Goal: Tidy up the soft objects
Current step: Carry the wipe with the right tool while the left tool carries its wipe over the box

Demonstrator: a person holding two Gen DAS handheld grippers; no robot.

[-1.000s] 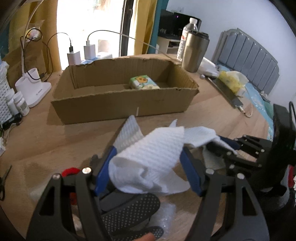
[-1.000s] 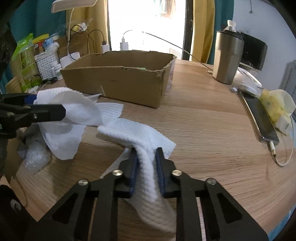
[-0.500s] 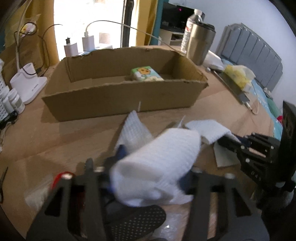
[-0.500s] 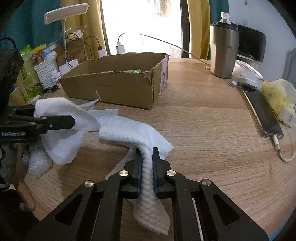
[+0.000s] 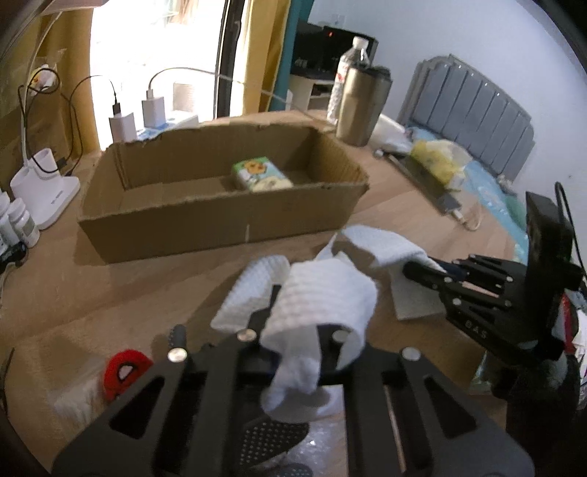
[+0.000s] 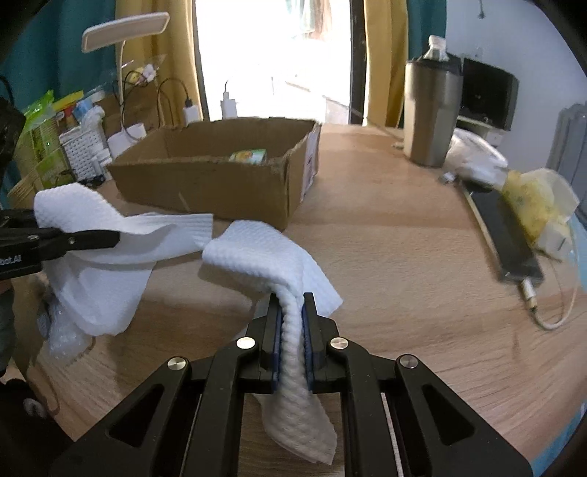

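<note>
A white waffle-textured cloth (image 5: 323,293) hangs between both grippers above the wooden table. My left gripper (image 5: 293,330) is shut on one end of it; the cloth drapes over the fingers. My right gripper (image 6: 291,312) is shut on the other end of the cloth (image 6: 271,257), which trails down between the fingers. The right gripper also shows at the right of the left wrist view (image 5: 422,269), the left gripper at the left of the right wrist view (image 6: 106,238). An open cardboard box (image 5: 205,227) stands beyond, holding a green tissue pack (image 5: 260,176).
A red plush toy (image 5: 123,372) and bubble wrap (image 6: 62,330) lie near the left gripper. A steel tumbler (image 6: 431,113), a phone with cable (image 6: 502,235) and a yellow bag (image 6: 532,198) are at the right. Chargers, bottles and a lamp (image 6: 124,33) stand at the far left.
My left gripper closed on the cloth, which was loosely bunched between open fingers. Both grippers rose a little and the cloth now spans between them.
</note>
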